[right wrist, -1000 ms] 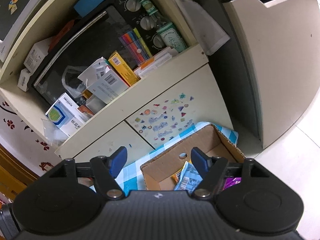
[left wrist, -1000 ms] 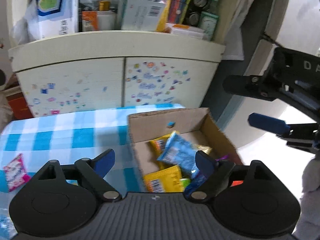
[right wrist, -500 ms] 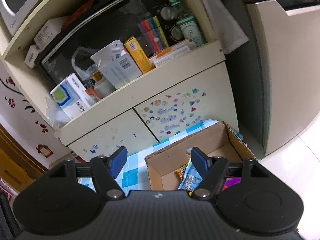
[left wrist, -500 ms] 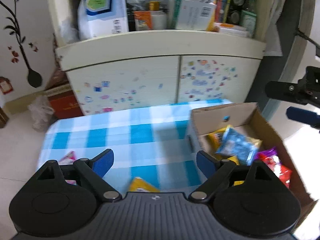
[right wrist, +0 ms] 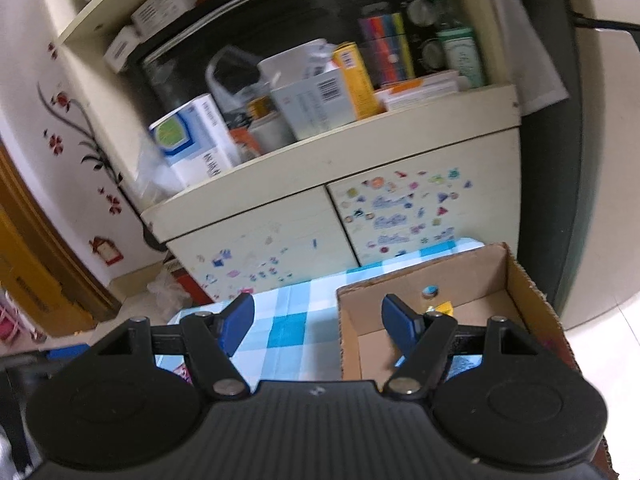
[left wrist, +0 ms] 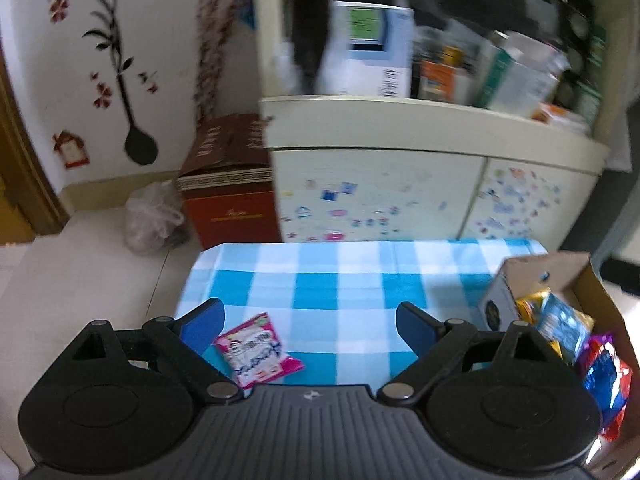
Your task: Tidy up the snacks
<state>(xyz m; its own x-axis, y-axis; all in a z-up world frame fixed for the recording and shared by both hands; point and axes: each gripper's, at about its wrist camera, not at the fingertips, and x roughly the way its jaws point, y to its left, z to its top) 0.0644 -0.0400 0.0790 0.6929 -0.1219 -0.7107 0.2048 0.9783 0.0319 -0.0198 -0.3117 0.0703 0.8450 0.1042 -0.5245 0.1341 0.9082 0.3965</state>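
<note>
The pink snack packet [left wrist: 258, 350] lies on my checked tablecloth [left wrist: 340, 280], its near corner hidden behind my left gripper [left wrist: 310, 322], jaws widening, empty. The cardboard box [left wrist: 600, 300] of snacks is cut off at the frame's right. My right gripper [right wrist: 318, 320] hangs spread, empty; shelves blur.

we see a cream cabinet [left wrist: 376, 196] with small stickers on its doors; its open shelf holds a white-and-blue carton [right wrist: 192, 140]; beside it sit a dark red box [left wrist: 232, 204], a clear plastic bag [left wrist: 150, 218] and flower wall decals [left wrist: 108, 44].
</note>
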